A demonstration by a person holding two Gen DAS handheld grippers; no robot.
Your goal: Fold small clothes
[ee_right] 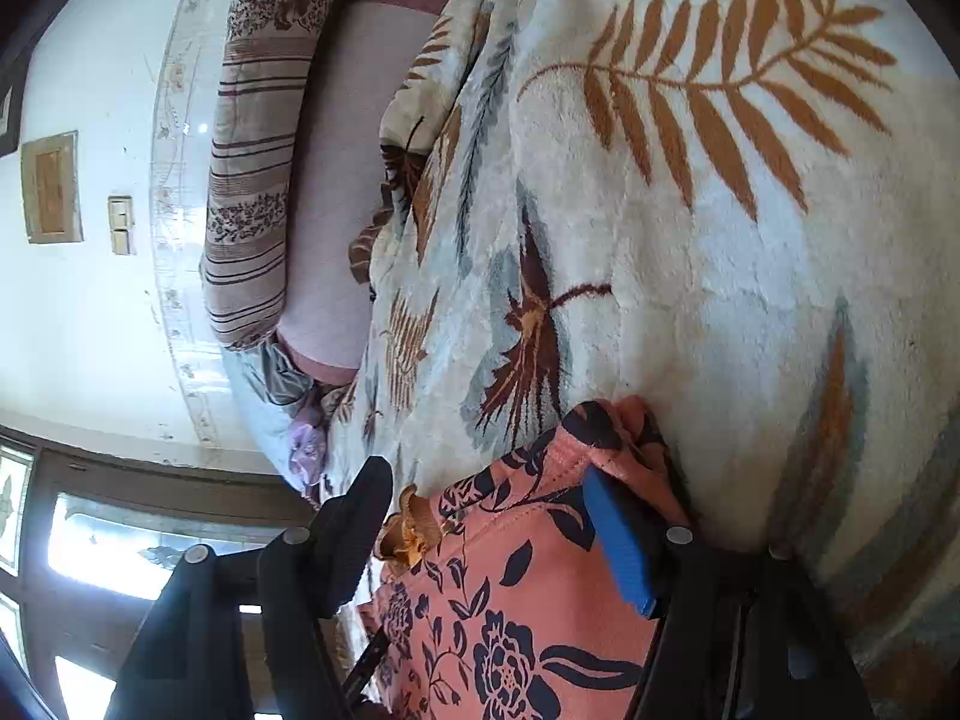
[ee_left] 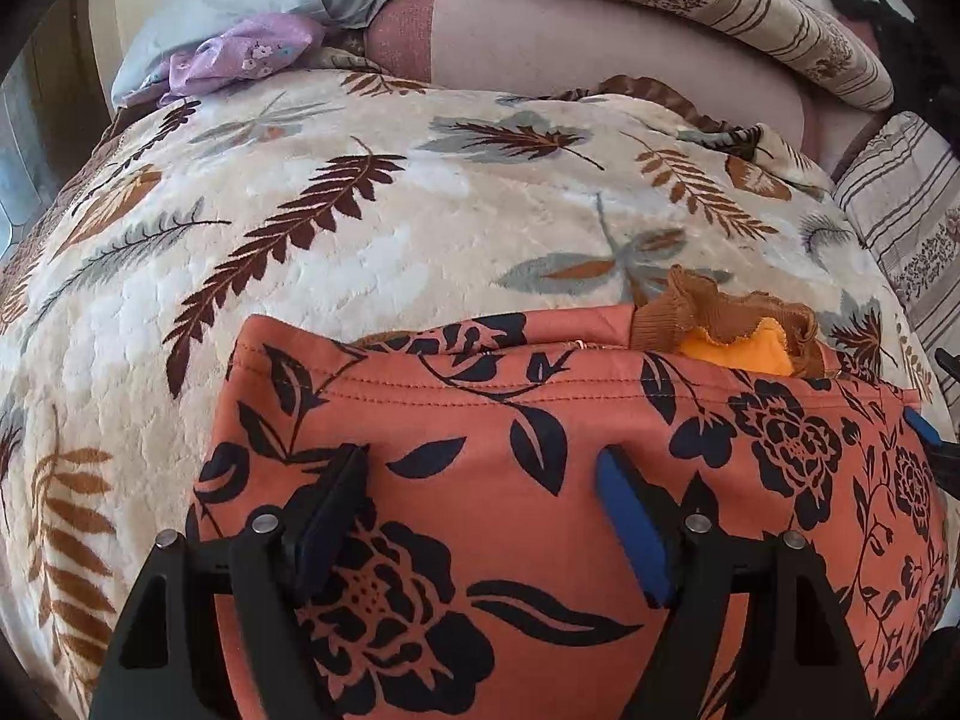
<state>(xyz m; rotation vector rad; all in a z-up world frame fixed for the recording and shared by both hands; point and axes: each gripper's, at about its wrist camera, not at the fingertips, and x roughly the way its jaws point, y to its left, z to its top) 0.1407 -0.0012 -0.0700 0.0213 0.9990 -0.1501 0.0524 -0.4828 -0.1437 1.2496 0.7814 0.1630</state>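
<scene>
While the garment (ee_left: 540, 480), an orange cloth printed with dark flowers, is lying on the leaf-patterned blanket (ee_left: 360, 240) of the bed, both claws are hovering over it. Left claw (ee_left: 480, 480) is standing with fingers apart above the garment's middle, pads clear of the cloth. Right claw (ee_right: 486, 498) is sitting at the garment's corner, fingers apart; the hem is passing between them, the blue pad (ee_right: 618, 540) lying against the cloth, the black finger (ee_right: 360, 516) off it. A brown ruffled piece (ee_left: 720, 312) is poking out at the garment's far edge. Striped pillows (ee_left: 750, 6) are lying beyond the garment.
</scene>
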